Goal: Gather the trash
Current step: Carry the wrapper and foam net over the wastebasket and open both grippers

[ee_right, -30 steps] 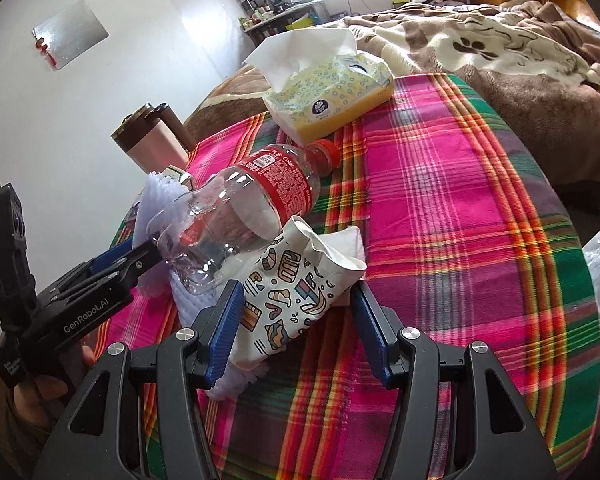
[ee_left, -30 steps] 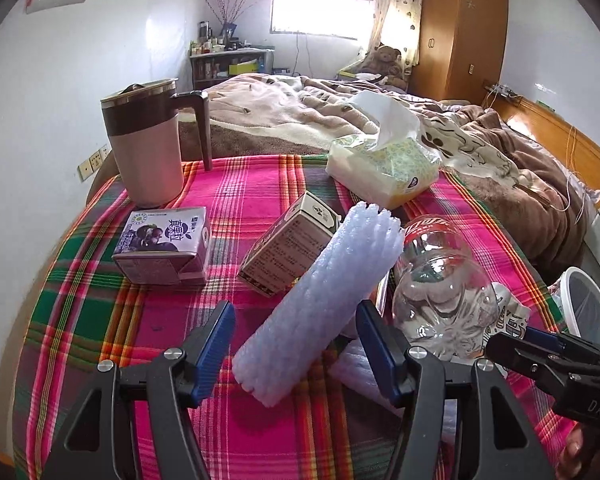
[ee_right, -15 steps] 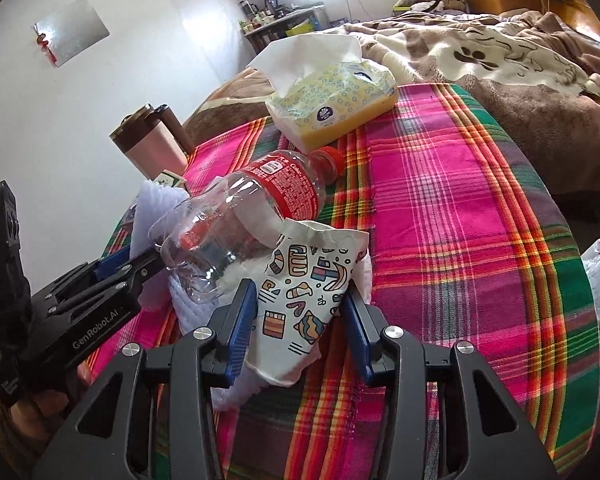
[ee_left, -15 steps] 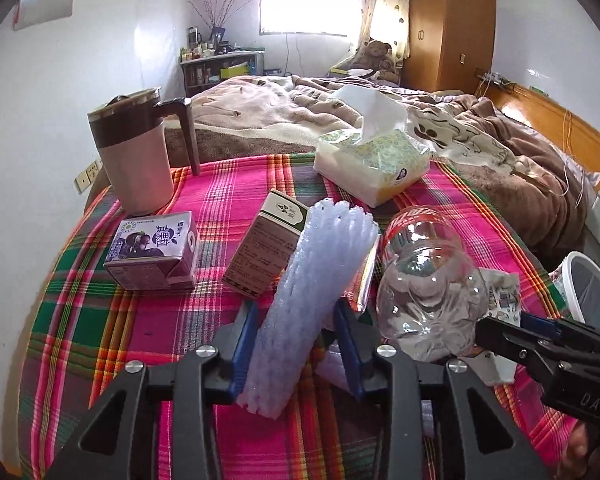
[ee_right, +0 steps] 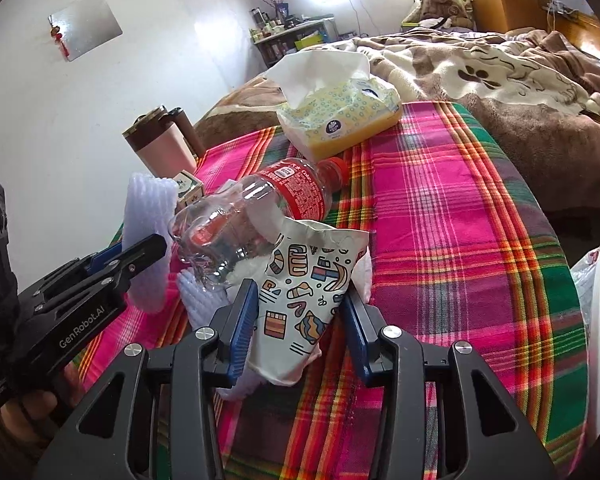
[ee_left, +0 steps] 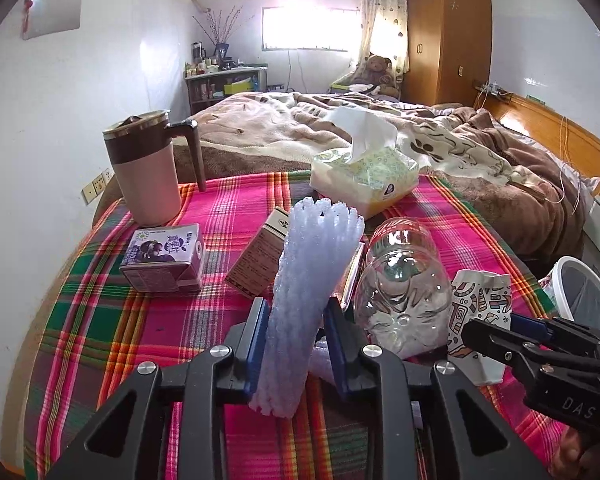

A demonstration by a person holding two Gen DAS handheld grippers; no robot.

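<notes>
Left wrist view takes in a round table under a pink plaid cloth (ee_left: 236, 208), pushed against a rumpled bed (ee_left: 480, 160), with a wardrobe (ee_left: 448, 32) and bright window behind. On the cloth sit a mug (ee_left: 144, 172), tissue pack (ee_left: 364, 176), two small cartons and a clear bottle (ee_left: 400, 288). A second ago both tongs stood wide; now the left gripper (ee_left: 296, 336) is clamped on the foam net sleeve (ee_left: 312, 300), tilted upward, and the right gripper (ee_right: 300, 328) squeezes the crumpled printed cup (ee_right: 308, 292) beside the bottle's base.
</notes>
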